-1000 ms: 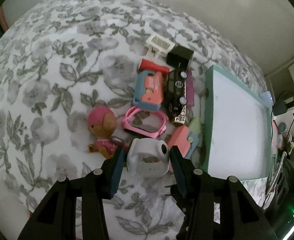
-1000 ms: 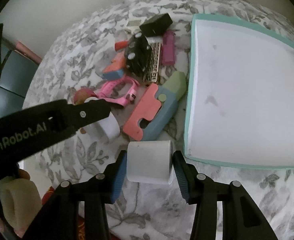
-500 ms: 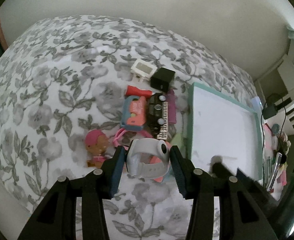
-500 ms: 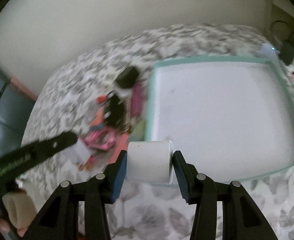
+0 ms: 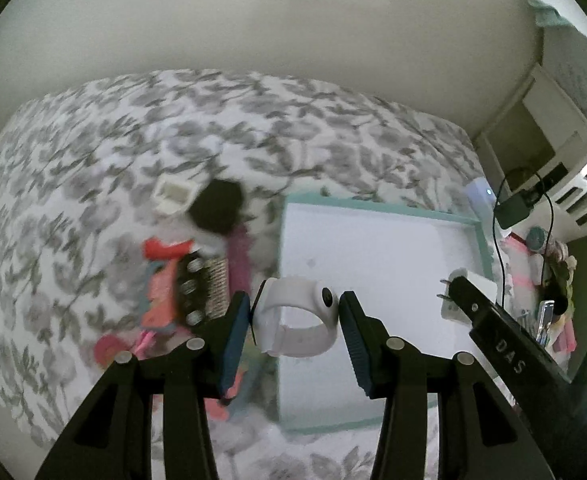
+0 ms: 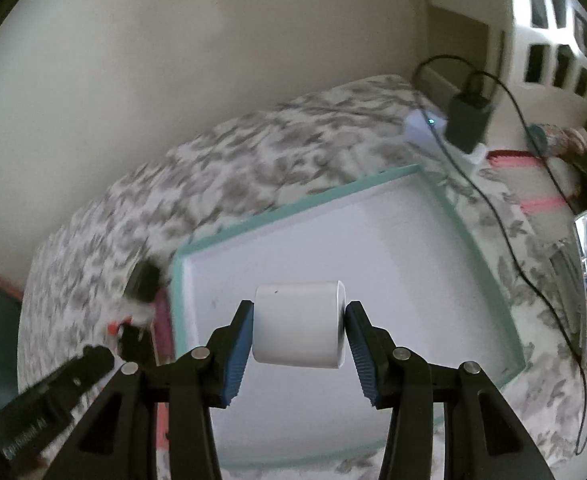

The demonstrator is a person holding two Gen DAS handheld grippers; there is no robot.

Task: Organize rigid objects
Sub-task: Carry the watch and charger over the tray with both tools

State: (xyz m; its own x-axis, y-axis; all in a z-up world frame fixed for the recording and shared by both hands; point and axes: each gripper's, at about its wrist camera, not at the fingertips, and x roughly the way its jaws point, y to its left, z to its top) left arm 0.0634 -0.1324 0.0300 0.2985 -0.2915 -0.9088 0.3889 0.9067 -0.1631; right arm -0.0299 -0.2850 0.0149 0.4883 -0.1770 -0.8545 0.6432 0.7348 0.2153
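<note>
Above the teal-rimmed tray (image 5: 381, 206) on the floral bedspread (image 5: 93, 152), my left gripper (image 5: 294, 316) is clamped on a white smartwatch (image 5: 295, 322), pads against its case and strap. My right gripper (image 6: 299, 326) pinches a white charger block (image 6: 298, 326) over the same tray (its prongs show only in the left view). Left of the tray, the remaining toy pile (image 5: 189, 288) is motion-blurred; a black box (image 5: 217, 210) and a white frame (image 5: 173, 194) are barely resolvable.

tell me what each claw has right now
left claw: shut on white smartwatch
right claw: shut on white charger block
</note>
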